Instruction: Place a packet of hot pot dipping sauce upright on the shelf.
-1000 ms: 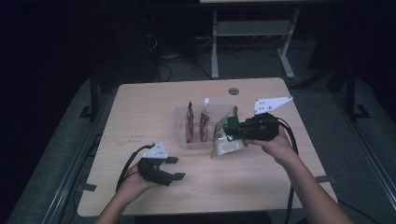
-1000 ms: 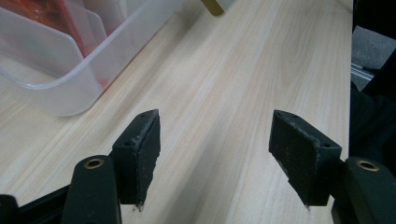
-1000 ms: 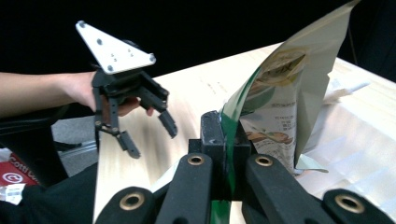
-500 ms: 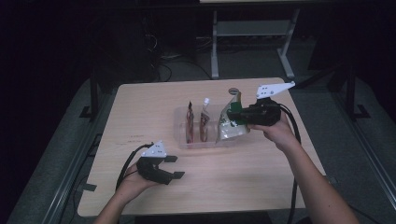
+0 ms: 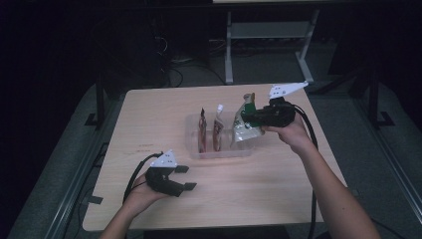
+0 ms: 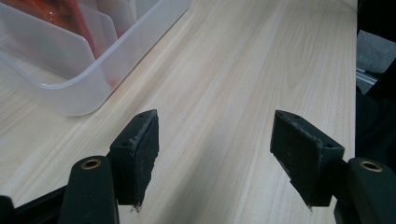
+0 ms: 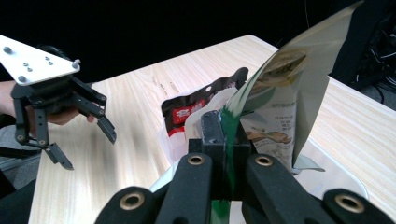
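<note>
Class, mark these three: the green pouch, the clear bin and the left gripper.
Green pouch [image 7: 280,107]: right gripper view, its printed face.
Clear bin [image 6: 70,95]: left gripper view, its near corner wall.
Left gripper [image 5: 185,178]: high view, midway between its fingertips.

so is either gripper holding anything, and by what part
The right gripper pinches a green-and-white pouch by its edge; the left gripper holds nothing.

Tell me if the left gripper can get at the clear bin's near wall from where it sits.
Probably yes: the left gripper is open, and bare table lies between it and the clear bin.
</note>
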The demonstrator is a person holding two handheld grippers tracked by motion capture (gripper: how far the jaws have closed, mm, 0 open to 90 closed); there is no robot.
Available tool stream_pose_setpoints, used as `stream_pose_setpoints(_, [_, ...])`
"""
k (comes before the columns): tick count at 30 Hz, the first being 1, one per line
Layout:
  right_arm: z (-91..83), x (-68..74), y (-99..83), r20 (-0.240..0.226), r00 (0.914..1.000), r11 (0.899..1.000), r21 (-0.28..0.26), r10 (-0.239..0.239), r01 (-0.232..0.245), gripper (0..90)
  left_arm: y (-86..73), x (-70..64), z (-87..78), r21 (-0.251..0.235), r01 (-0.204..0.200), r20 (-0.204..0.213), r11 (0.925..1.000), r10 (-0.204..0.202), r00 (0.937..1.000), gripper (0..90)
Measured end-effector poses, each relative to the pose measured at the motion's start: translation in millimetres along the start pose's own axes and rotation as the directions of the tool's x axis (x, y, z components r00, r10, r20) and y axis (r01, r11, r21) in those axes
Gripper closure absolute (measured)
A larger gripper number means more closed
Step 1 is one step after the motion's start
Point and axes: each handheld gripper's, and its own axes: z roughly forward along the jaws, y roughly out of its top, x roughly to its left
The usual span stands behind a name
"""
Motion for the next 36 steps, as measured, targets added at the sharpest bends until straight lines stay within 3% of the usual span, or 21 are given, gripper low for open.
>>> stream_pose_setpoints(24, [31.9,-7.7,-27.1,0.026,0.9992,0.997,0.072,0.031,-0.033,90.0,-0.6,-0.8,4.8,0.019,-0.005,0.015,0.9998,0.004,0.9999,31.6])
stream_pose_setpoints(32, [33.4,-6.5,-30.9,0.024,0.9989,0.998,0.048,0.039,-0.040,89.3,-0.4,-2.0,6.3,0.020,-0.003,0.020,0.9998,0.002,0.9998,31.0])
stream_pose_setpoints(36, [30.7,-7.8,-33.2,0.033,0.9984,0.998,0.036,0.046,-0.047,83.6,-0.7,-1.4,7.5,0.027,-0.003,0.022,0.9996,0.003,0.9998,30.8])
